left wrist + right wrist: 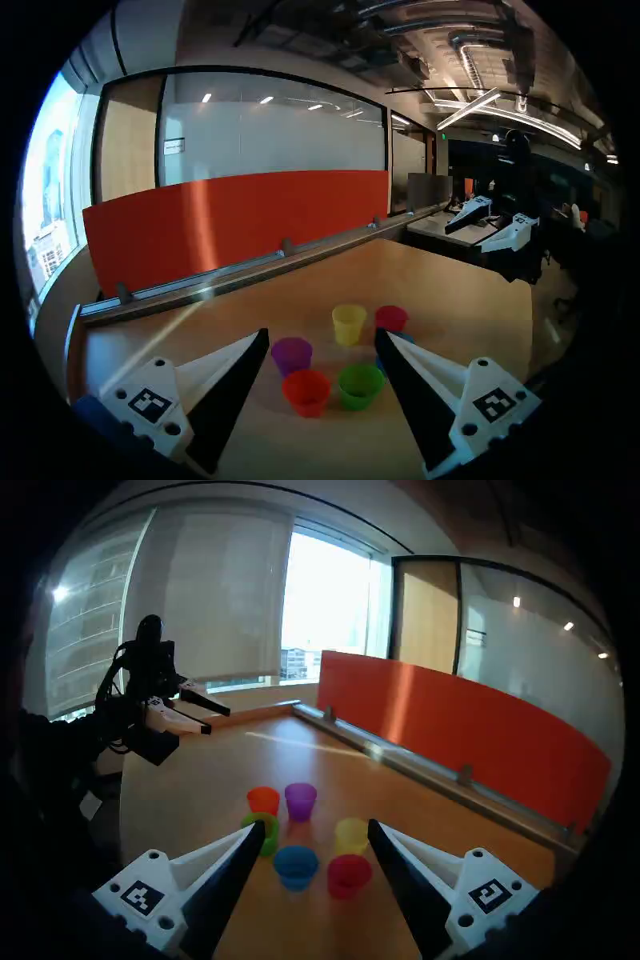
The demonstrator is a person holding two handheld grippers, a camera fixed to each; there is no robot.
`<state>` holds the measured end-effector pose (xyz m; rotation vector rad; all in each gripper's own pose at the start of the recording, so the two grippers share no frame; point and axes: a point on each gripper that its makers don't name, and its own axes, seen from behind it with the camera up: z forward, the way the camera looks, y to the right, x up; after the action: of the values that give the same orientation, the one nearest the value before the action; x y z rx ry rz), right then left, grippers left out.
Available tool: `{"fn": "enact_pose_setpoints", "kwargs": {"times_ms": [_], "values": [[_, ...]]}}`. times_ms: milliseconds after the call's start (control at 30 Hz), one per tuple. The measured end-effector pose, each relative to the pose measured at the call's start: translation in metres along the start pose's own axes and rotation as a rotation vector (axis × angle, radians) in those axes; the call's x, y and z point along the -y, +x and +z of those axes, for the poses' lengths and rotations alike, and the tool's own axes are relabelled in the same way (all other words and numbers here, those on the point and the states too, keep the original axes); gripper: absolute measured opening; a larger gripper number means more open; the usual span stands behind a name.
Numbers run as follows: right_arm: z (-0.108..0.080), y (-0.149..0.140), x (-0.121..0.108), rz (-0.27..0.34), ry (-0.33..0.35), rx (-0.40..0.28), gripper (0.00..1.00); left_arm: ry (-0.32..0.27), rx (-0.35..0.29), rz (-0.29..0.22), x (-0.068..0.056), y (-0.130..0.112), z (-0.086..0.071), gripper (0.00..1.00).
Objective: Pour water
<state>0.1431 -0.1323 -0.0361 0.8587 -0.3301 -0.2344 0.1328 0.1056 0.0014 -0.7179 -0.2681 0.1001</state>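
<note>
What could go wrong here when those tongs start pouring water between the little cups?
Reaching for the purple cup, the open left tongs might knock the orange cup or green cup crowded beside it. The mouths look small, so water could splash onto the wooden table. The right tongs point at the same cluster, so both might collide.

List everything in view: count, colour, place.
Cup places are as seen in the right gripper view.
orange cup: 1, orange, far left
purple cup: 1, purple, far right
green cup: 1, green, middle left
yellow cup: 1, yellow, middle right
blue cup: 1, blue, near left
red cup: 1, red, near right
table: 1, light wood, under cups
divider: 1, orange, along table edge
left gripper: 1, white-black, open, facing cups
right gripper: 1, white-black, open, facing cups
</note>
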Motion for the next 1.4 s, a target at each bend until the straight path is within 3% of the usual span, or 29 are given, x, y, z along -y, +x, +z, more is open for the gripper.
{"fn": "enact_pose_setpoints", "kwargs": {"times_ms": [367,867,1100,1400], "values": [[0.009,-0.018,0.003,-0.005,0.022,0.036,0.99,-0.058,0.04,0.007,-0.011,-0.021,0.008,0.98],[0.024,-0.059,0.008,0.006,0.037,0.092,0.99,-0.108,0.114,0.025,-0.029,-0.072,0.024,0.98],[0.031,-0.078,0.011,0.016,0.045,0.115,0.99,-0.143,0.154,0.023,-0.042,-0.098,0.032,0.98],[0.037,-0.086,0.011,0.031,0.049,0.125,0.99,-0.169,0.202,0.009,-0.052,-0.126,0.039,0.98]]}}
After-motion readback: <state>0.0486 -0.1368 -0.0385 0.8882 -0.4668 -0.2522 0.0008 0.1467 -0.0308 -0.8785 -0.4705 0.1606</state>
